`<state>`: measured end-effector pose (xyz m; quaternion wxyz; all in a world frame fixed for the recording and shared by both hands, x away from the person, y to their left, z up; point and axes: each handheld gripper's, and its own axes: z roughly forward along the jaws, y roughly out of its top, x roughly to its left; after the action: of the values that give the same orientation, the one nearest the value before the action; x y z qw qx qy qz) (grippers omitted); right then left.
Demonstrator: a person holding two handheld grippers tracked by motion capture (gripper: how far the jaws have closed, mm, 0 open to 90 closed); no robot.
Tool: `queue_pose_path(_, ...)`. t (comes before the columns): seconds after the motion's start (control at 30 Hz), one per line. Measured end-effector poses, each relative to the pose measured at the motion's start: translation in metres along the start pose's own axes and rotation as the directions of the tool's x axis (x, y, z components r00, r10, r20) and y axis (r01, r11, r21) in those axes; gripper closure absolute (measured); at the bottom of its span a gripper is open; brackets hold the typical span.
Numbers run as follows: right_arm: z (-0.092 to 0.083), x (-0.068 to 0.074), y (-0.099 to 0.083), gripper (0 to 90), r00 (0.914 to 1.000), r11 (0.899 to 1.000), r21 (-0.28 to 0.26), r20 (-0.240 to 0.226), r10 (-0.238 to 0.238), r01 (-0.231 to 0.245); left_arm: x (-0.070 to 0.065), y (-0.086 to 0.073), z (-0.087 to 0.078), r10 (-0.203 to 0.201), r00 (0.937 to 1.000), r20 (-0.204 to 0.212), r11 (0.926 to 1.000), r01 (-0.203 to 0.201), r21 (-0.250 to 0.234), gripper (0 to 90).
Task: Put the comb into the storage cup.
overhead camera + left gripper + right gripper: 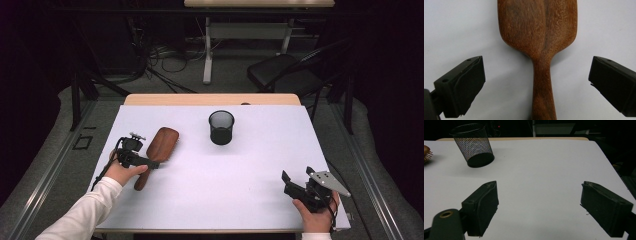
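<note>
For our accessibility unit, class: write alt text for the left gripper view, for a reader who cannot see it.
A wooden brush lies back-up on a white table, its handle running down between the left tongs. The two black jaws stand wide open on either side of the handle, touching nothing.

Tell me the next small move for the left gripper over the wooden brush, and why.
Probably lower slightly and close on the handle. In the left gripper view the left gripper stands open, its jaws on either side of the wooden brush at its narrow handle, touching nothing. The brush lies flat on the white table, back up. The mesh cup stands upright beyond, a likely destination.
</note>
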<state>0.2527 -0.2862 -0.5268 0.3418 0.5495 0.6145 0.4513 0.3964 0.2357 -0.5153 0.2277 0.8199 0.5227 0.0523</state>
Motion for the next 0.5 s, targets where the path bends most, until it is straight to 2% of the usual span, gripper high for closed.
queue_pose_path(0.33, 0.0005, -0.0003, -0.0002, 13.7, 1.0000, 1.000, -0.004, -0.002, 0.005, -0.005, -0.0024, 0.0038, 0.0001, 0.003, 1.0000, -0.001, 0.9993, -0.003, 0.037, 6.0)
queue_pose_path(0.5, 0.0002, 0.0000, -0.0001, 13.8, 1.0000, 1.000, -0.001, -0.004, 0.009, -0.009, -0.0024, 0.0049, 0.0002, -0.027, 0.9995, 0.013, 0.9985, 0.027, 0.048, 9.3)
